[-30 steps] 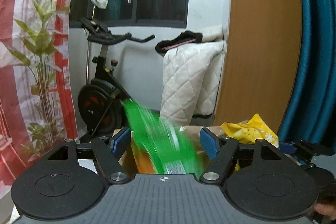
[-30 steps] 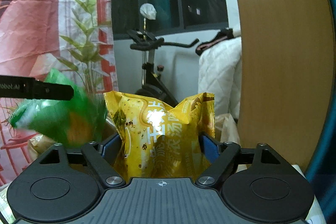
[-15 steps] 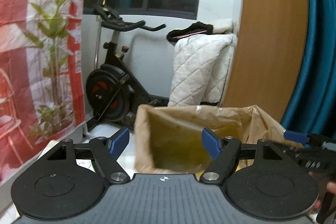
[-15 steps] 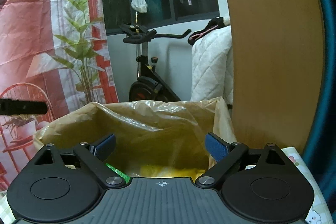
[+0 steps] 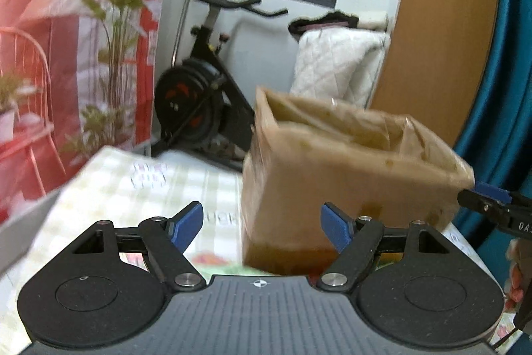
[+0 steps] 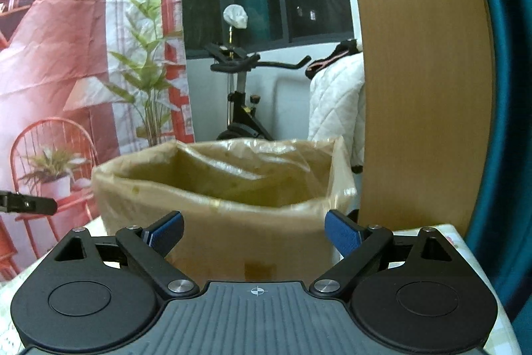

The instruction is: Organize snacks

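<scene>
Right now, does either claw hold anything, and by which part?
Nothing is held. The left claw and the right claw both stand open and empty, in front of the lined box.

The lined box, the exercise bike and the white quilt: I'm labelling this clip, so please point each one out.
lined box (image 6: 232, 232): right wrist view, front wall.
exercise bike (image 5: 191, 100): left wrist view, flywheel.
white quilt (image 5: 335, 65): left wrist view, draped front.

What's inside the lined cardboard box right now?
From the right wrist view, the box shows only its crumpled plastic liner along the inner walls and rim. The near wall hides the bottom, so any snacks lying inside cannot be seen.
</scene>
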### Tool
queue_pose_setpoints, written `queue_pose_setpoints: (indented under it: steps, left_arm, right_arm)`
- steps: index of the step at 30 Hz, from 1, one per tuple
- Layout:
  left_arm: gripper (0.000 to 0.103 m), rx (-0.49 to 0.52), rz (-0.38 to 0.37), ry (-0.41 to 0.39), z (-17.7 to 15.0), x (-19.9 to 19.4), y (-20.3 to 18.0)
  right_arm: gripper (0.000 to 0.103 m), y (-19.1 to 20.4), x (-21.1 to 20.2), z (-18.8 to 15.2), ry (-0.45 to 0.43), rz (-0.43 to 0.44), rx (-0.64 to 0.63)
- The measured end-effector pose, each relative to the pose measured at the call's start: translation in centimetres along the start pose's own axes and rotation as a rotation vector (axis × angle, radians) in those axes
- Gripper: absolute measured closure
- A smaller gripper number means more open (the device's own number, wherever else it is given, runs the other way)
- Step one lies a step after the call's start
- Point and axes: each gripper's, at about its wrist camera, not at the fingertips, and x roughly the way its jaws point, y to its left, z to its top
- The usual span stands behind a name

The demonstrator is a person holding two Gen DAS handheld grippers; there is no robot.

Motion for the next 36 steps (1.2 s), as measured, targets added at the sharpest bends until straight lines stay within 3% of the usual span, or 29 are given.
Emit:
queue_pose_setpoints:
  steps: [11,18,23,28,36]
  left_arm:
    - [0.019,-0.013,-0.102,0.163,-4.3,3.0,-2.7]
    - [0.019,-0.026,-0.094,0.211,-5.6,3.7,-3.0]
    - [0.019,-0.055,-0.079,0.239,-6.0,4.3,-3.2]
    - [0.018,-0.027,-0.067,0.267,-6.2,5.0,-4.4]
    - [0.015,-0.003,-0.069,0.349,-7.6,8.5,-6.0]
  right_arm:
    - [0.014,-0.3,0.5,-6.1,0.164,-0.029,0.009]
    - [0.014,1.1,3.7,-10.4,0.342,-0.001,-0.003]
    - [0.015,2.5,5.2,-11.8,0.38,0.015,-0.022]
    - [0.031,2.1,5.2,-12.4,0.393,0.035,0.0]
    - [0.033,0.2,4.1,-12.3,0.377,0.039,0.028]
